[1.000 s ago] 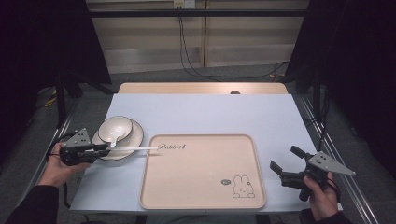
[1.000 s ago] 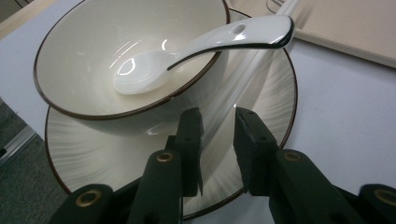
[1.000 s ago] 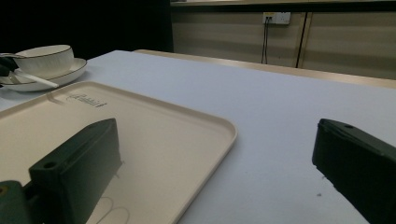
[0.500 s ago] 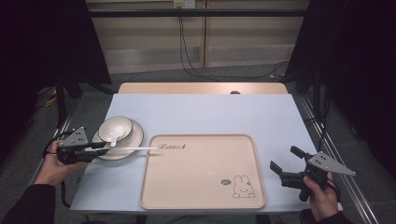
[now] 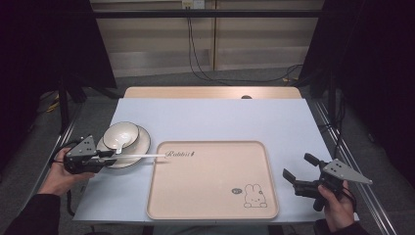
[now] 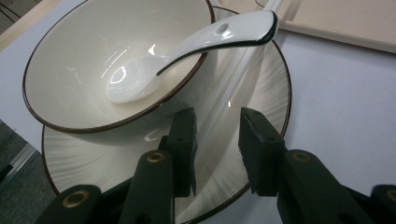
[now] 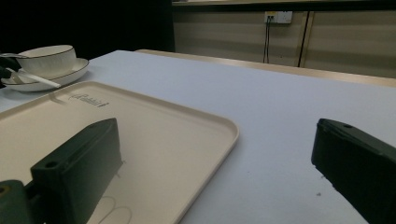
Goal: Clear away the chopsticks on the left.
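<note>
A white bowl [image 5: 122, 131] with a white spoon [image 5: 119, 143] in it stands on a white plate [image 5: 142, 142] at the table's left. My left gripper [image 5: 108, 156] is at the plate's near side, shut on a white chopstick [image 5: 142, 156] that reaches right to the beige tray [image 5: 210, 205]. In the left gripper view the chopstick [image 6: 233, 79] runs between the jaws of my left gripper [image 6: 217, 135], over the plate [image 6: 266, 107] and past the bowl [image 6: 70, 70] and spoon [image 6: 187, 51]. My right gripper [image 5: 297, 165] is open beside the tray's right edge, holding nothing.
The tray [image 7: 154, 135] has a rabbit drawing near its front right corner. In the right gripper view, my right gripper [image 7: 215, 126] points over the tray toward the bowl [image 7: 49, 58] and chopstick [image 7: 37, 80]. A wooden strip borders the table's far edge.
</note>
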